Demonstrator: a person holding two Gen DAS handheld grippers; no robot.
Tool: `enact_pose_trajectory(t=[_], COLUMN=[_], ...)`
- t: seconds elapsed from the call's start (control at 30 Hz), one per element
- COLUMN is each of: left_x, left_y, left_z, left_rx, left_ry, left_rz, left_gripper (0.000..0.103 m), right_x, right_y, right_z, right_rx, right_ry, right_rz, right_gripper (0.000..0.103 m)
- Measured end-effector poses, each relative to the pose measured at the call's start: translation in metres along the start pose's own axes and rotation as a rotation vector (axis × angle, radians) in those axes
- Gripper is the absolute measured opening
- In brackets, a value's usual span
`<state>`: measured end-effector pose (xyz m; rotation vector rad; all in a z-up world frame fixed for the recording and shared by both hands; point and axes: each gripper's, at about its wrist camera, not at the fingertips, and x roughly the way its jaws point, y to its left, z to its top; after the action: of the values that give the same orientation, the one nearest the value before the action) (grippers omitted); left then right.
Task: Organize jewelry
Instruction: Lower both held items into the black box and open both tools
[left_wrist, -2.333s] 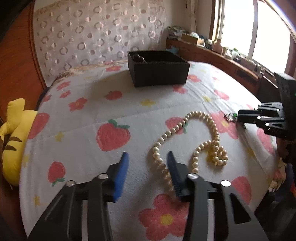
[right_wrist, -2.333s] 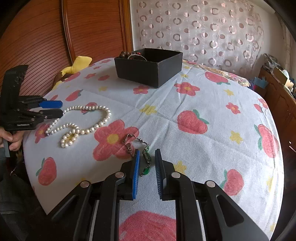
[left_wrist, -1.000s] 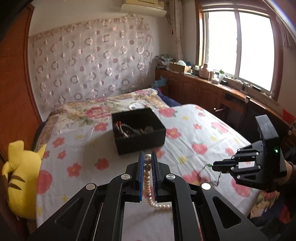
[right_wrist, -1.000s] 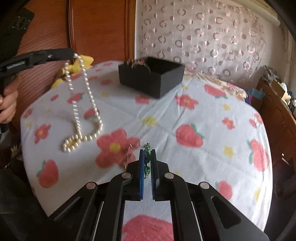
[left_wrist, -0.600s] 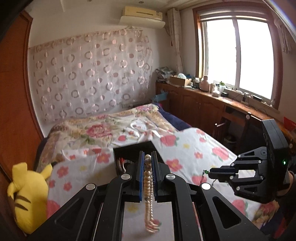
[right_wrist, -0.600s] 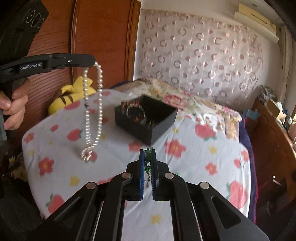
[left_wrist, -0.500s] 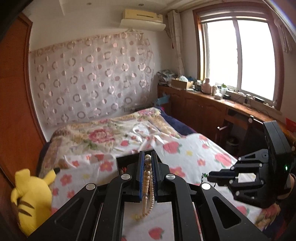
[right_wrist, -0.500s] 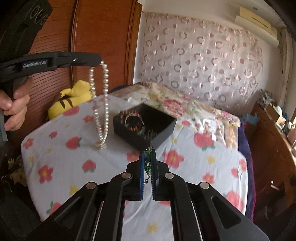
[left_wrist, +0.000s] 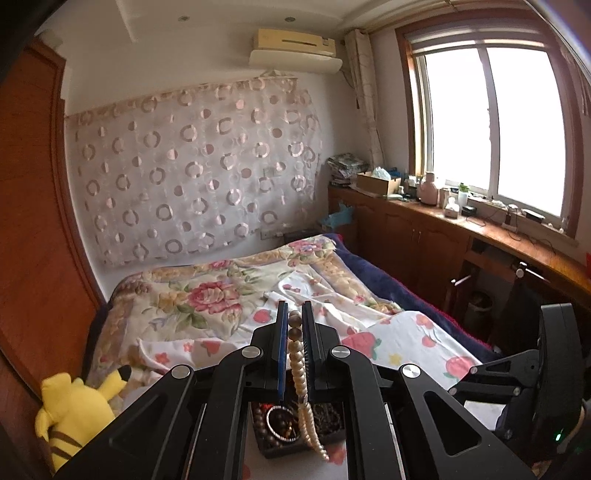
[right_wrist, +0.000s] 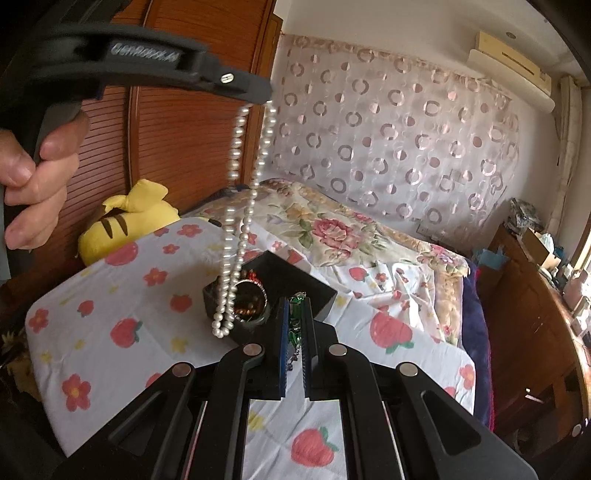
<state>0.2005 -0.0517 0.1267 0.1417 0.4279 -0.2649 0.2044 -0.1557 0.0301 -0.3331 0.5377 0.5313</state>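
Observation:
My left gripper (left_wrist: 294, 314) is shut on a white pearl necklace (left_wrist: 300, 373) that hangs in a long loop over the black jewelry box (left_wrist: 275, 445). The right wrist view shows the same necklace (right_wrist: 236, 221) dangling from the left gripper (right_wrist: 264, 96), its lower end level with the near corner of the box (right_wrist: 319, 291). My right gripper (right_wrist: 294, 301) is shut on a small chain with green stones (right_wrist: 294, 334), held just in front of the box. The box holds bangles and dark beads.
The box stands on a white cloth with strawberries and flowers (right_wrist: 129, 306) laid over a bed. A yellow plush toy (right_wrist: 125, 221) lies at the left edge by a wooden wardrobe. Wooden cabinets (left_wrist: 424, 240) run along the window side. My right gripper shows at the right of the left wrist view (left_wrist: 458, 388).
Both grippers have moved closer to the box. The hanging pearl necklace now reaches the box instead of hanging beside it over the cloth. Both grippers stay shut.

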Motion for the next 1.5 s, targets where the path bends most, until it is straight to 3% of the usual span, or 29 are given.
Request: enact_pose_trajectory(t=[0.17, 0.33, 0.63, 0.87, 0.97, 1.0, 1.03, 1.17, 1.5], left_x=[0.005, 0.021, 0.08, 0.091, 0.085, 0.083, 0.082, 0.078, 0.046], left_y=[-0.004, 0.005, 0.04, 0.054, 0.056, 0.057, 0.058, 0.062, 0.047], left_z=[0.014, 0.004, -0.065, -0.105, -0.116, -0.119, -0.123, -0.134, -0.157], left_rx=[0.037, 0.021, -0.092, -0.134, -0.139, -0.141, -0.141, -0.158, -0.141], left_ry=[0.001, 0.035, 0.192, 0.233, 0.223, 0.219, 0.219, 0.221, 0.166], left_rz=[0.024, 0.036, 0.006, 0.01, 0.018, 0.021, 0.025, 0.041, 0.068], left_gripper=[0.007, 0.007, 0.007, 0.009, 0.033, 0.038, 0.039, 0.041, 0.078], right_x=[0.009, 0.021, 0.062, 0.101, 0.108, 0.109, 0.108, 0.099, 0.051], right_y=[-0.002, 0.0, -0.007, -0.014, -0.015, -0.014, -0.013, -0.012, -0.012], right_z=[0.006, 0.012, 0.013, 0.005, 0.002, 0.001, 0.002, 0.004, -0.004], right_rx=[0.014, 0.011, 0.078, 0.163, 0.171, 0.172, 0.172, 0.178, 0.223], right_ry=[0.0, -0.001, 0.017, 0.076, 0.088, 0.09, 0.085, 0.046, -0.056], right_rz=[-0.001, -0.006, 0.038, 0.092, 0.089, 0.086, 0.077, 0.051, -0.003], right_gripper=[0.007, 0.007, 0.007, 0.008, 0.012, 0.024, 0.034, 0.037, 0.058])
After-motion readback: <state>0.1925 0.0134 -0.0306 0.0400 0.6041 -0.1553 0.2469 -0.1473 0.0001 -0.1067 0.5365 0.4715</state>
